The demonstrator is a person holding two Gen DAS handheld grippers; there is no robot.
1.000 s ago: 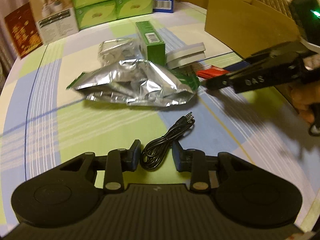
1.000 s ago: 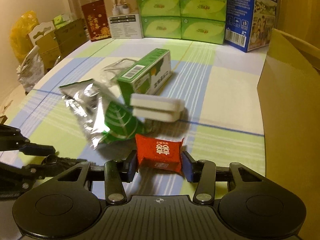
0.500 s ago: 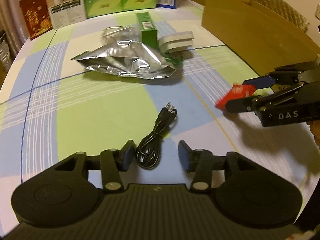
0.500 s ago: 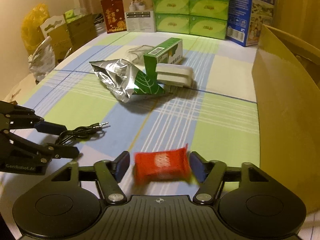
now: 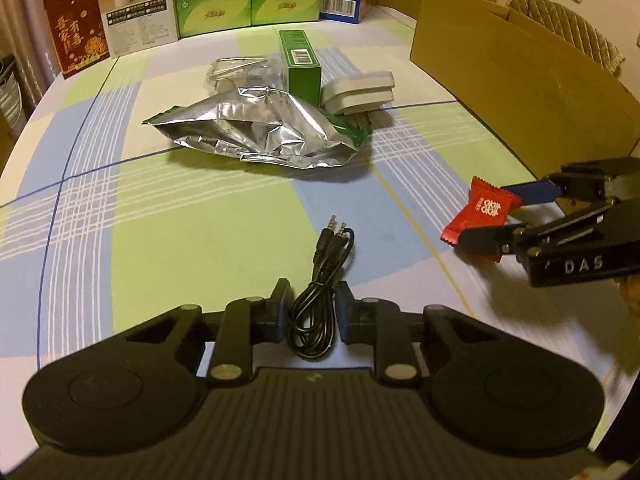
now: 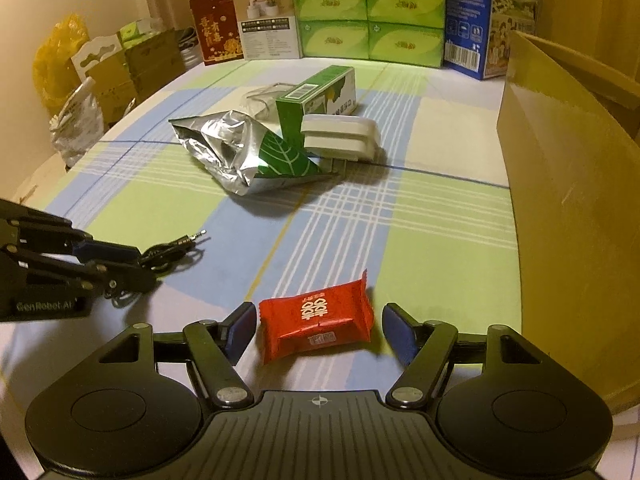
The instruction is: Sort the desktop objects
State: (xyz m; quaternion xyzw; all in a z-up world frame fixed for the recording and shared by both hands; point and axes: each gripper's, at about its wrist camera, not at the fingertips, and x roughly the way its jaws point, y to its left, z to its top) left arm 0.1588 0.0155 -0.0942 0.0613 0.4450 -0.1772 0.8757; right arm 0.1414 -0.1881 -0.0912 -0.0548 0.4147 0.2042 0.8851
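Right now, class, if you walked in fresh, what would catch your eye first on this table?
The red candy packet near the front, lying between the open right gripper. Then the crumpled silver bag mid-table, beside a green box. On the left, the left gripper is closing round a coiled black cable.

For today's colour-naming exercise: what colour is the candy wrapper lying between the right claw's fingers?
Red, with white characters printed on it. The candy wrapper shows best in the right wrist view.

Left gripper (image 5: 310,312) jaws closing around coiled black cable (image 5: 316,312) — red packet (image 5: 482,212) rightward
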